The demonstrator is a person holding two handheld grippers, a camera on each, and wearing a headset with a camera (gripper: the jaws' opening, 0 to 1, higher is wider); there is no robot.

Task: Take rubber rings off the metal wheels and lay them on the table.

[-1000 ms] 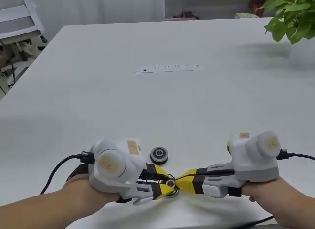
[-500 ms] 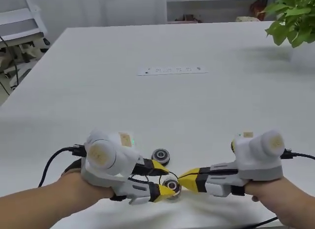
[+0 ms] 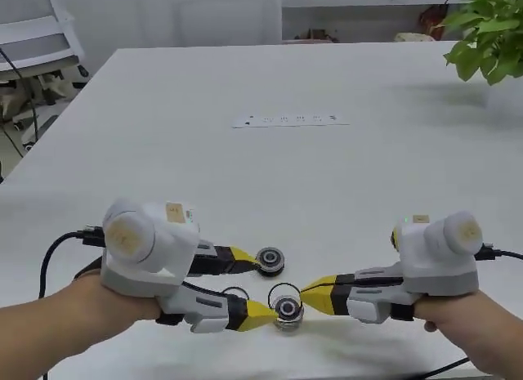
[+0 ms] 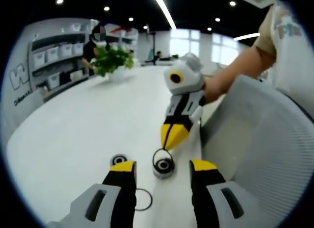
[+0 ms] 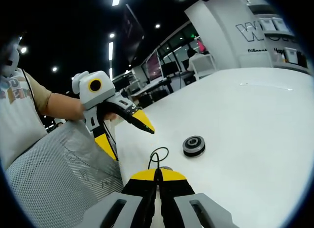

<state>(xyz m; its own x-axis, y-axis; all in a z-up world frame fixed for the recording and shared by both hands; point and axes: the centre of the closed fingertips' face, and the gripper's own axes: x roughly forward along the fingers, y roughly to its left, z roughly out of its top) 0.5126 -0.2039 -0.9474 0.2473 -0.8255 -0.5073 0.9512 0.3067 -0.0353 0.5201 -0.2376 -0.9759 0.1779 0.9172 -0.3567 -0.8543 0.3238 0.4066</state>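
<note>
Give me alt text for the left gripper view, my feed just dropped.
The open left gripper straddles a metal wheel on the white table; the right gripper pinches a rubber ring just above it. A second wheel and a loose ring lie to its left.

The left gripper (image 3: 260, 286) has let go of the wheel (image 3: 288, 309) and drawn back to the left, jaws now wide apart. The right gripper (image 3: 303, 291), pinching the ring (image 3: 282, 287), now stands clear of it, with the ring's loop lifted off the wheel.
</note>
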